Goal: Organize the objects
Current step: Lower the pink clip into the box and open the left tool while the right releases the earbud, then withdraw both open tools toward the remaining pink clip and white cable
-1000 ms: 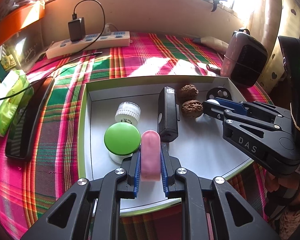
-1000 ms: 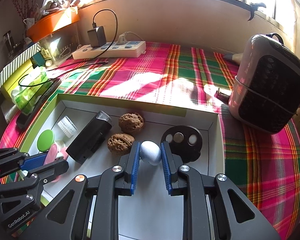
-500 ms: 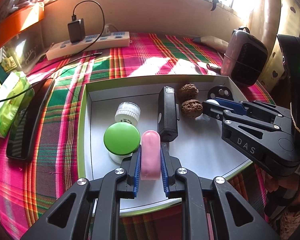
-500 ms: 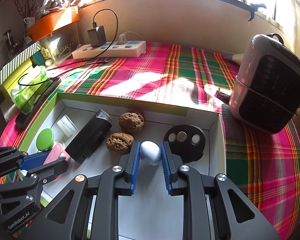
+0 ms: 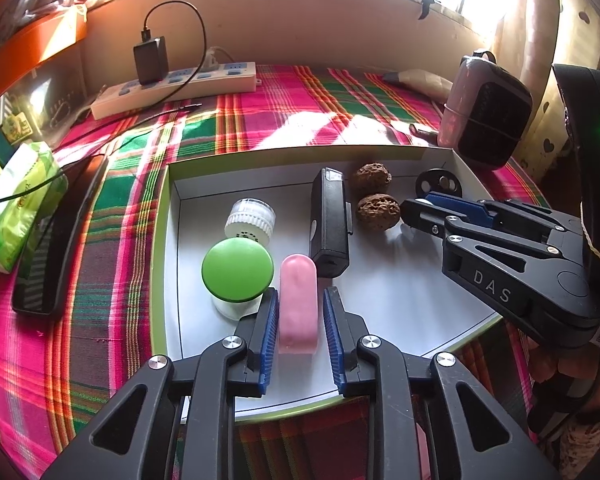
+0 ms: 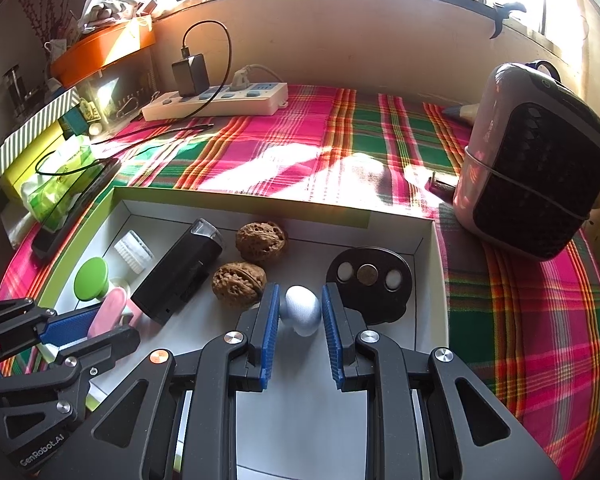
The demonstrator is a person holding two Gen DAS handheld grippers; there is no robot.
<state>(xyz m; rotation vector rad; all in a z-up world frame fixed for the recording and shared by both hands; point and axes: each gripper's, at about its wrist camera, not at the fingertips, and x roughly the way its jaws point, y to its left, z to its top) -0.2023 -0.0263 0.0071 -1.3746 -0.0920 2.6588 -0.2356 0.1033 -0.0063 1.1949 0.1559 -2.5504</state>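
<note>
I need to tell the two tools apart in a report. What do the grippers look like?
Both are black frames with cut-out slots, silver screws and blue ribbed pads. The right gripper bears "DAS" lettering and has one copper-coloured screw; the left gripper bears "GenRobot.AI".

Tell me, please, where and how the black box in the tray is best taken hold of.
Grip the black box across its two long sides, about mid-length, coming from above with the tongs straddling its width. It lies flat and narrow; the nearer walnut crowds its right side, the pink block its near-left corner.
</note>
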